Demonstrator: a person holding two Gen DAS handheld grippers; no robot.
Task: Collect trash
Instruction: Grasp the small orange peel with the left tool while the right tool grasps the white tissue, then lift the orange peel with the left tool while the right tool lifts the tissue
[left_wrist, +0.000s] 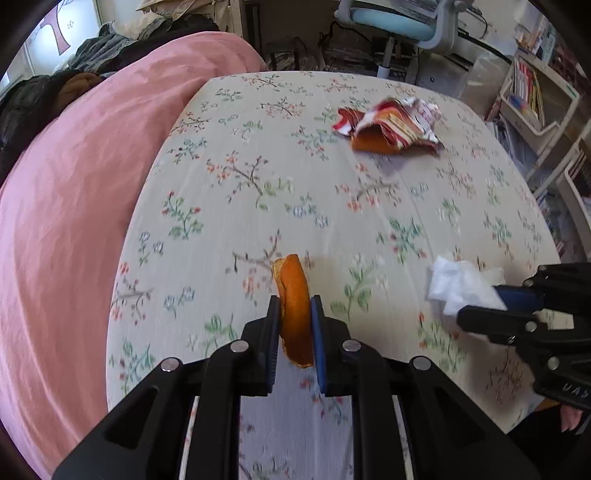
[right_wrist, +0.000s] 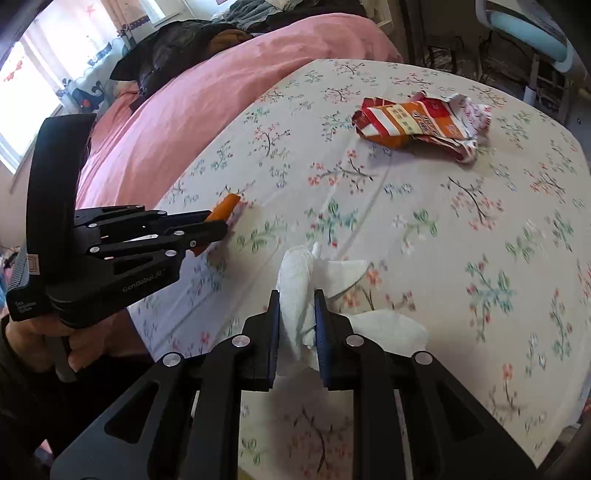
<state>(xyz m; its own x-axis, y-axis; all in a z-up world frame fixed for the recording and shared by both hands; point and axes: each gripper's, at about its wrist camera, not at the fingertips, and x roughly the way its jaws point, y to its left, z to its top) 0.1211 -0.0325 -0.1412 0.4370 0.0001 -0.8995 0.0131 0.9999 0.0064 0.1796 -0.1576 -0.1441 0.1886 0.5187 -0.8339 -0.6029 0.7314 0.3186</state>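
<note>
My left gripper (left_wrist: 294, 302) is shut on a curved piece of orange peel (left_wrist: 293, 295), held on edge just above the floral tablecloth (left_wrist: 258, 206). The right wrist view shows that same left gripper (right_wrist: 218, 221) at left with the orange peel (right_wrist: 226, 206) sticking out past its tips. My right gripper (right_wrist: 296, 295) is shut on a crumpled white tissue (right_wrist: 295, 291) that spills out to the right. In the left wrist view the right gripper (left_wrist: 476, 302) shows at the right edge with the tissue (left_wrist: 456, 284). A crumpled red and orange snack wrapper (left_wrist: 391, 125) (right_wrist: 421, 123) lies at the far side.
A pink duvet (left_wrist: 66, 206) on a bed borders the table on the left, with dark clothes (right_wrist: 177, 48) piled beyond it. A light blue office chair (left_wrist: 399, 26) stands behind the table. White shelves with books (left_wrist: 532, 96) line the right side.
</note>
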